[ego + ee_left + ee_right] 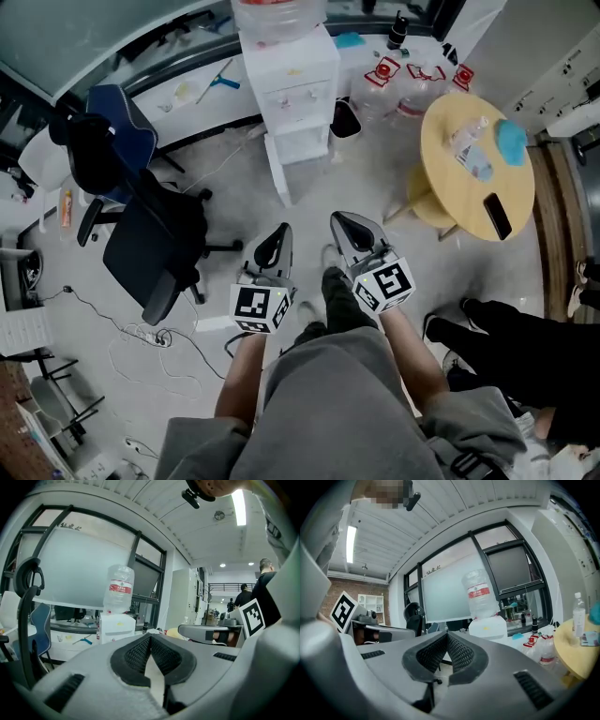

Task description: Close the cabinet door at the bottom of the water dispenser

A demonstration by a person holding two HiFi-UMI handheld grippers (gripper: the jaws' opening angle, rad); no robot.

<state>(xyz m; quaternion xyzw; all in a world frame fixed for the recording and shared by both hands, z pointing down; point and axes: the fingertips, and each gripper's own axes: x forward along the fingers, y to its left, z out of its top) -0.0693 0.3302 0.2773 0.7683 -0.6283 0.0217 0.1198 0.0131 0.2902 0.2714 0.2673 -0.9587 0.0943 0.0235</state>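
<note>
From the head view, the water dispenser [286, 80] stands ahead against the wall, well apart from both tools. Its bottom cabinet door [279, 173] is swung out toward the person. The left gripper [279, 234] and right gripper [345, 225] hang low in front of the legs, each with its jaws pressed together on nothing. An office chair [150, 234] crowds the left of the path and a round yellow table [473, 159] the right. Spare water jugs [394, 94] sit on the floor just beside the dispenser. Stepping in carelessly could clip any of these.

In the left gripper view, the left gripper [150, 639] has its tips meeting and nothing between them. The dispenser [117, 625] with its bottle [119, 590] sits far ahead; the door is hidden below the jaws. Aimed this high, a push would likely hit the body and rock the top-heavy bottle.

In the right gripper view, the right gripper [446, 637] is likewise closed and empty. A hard shove on the door edge could make it bounce open again.
</note>
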